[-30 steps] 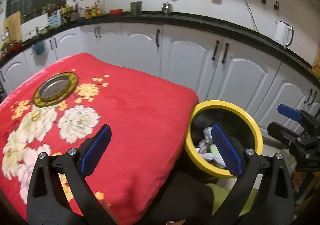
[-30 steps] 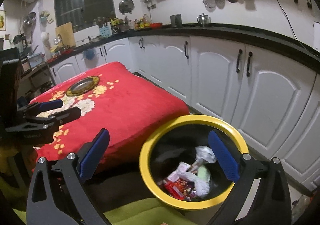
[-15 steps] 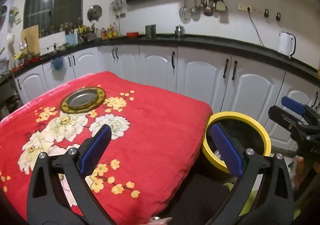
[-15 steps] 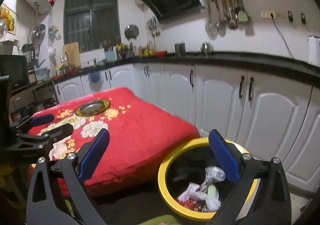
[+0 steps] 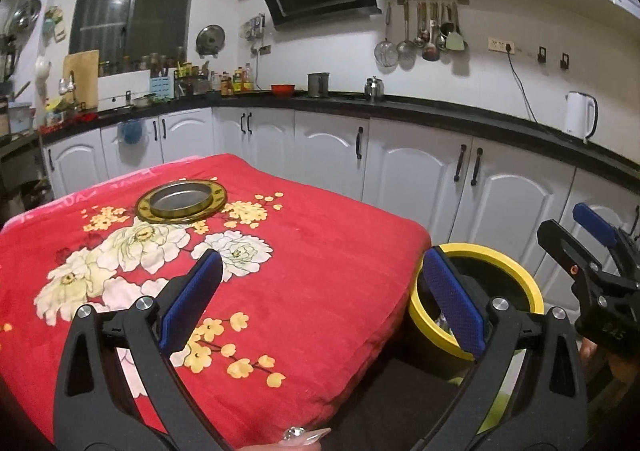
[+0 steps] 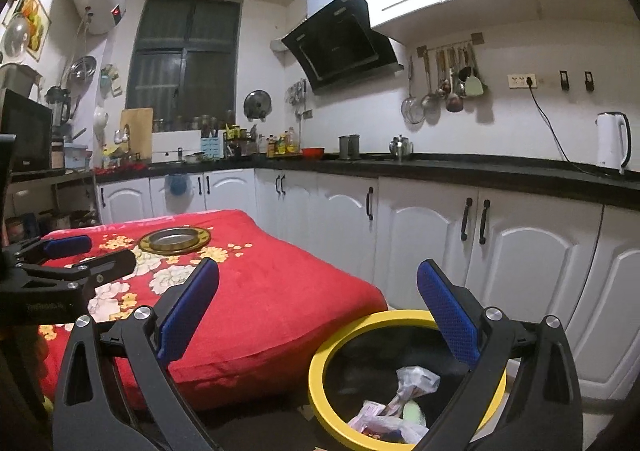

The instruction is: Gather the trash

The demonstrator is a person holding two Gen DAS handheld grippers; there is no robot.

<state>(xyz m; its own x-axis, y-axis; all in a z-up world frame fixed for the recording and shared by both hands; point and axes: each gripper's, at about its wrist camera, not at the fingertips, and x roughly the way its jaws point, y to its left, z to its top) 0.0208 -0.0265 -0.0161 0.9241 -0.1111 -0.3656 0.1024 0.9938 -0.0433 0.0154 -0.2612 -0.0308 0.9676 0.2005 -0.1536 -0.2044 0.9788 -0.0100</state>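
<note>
Kitchen; trash (image 6: 396,407) in bin (image 6: 320,379) under right tongs (image 6: 318,311).

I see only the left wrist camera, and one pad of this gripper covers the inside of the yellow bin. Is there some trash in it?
Observer: Yes. The right wrist view shows crumpled wrappers lying at the bottom of the yellow bin.
Operator: Does the right gripper carry anything?
Observer: No. The right gripper has its jaws open, with nothing between them.
Operator: What stands further left, outside my picture?
Observer: A black microwave, at the far left edge of the right wrist view.
</note>
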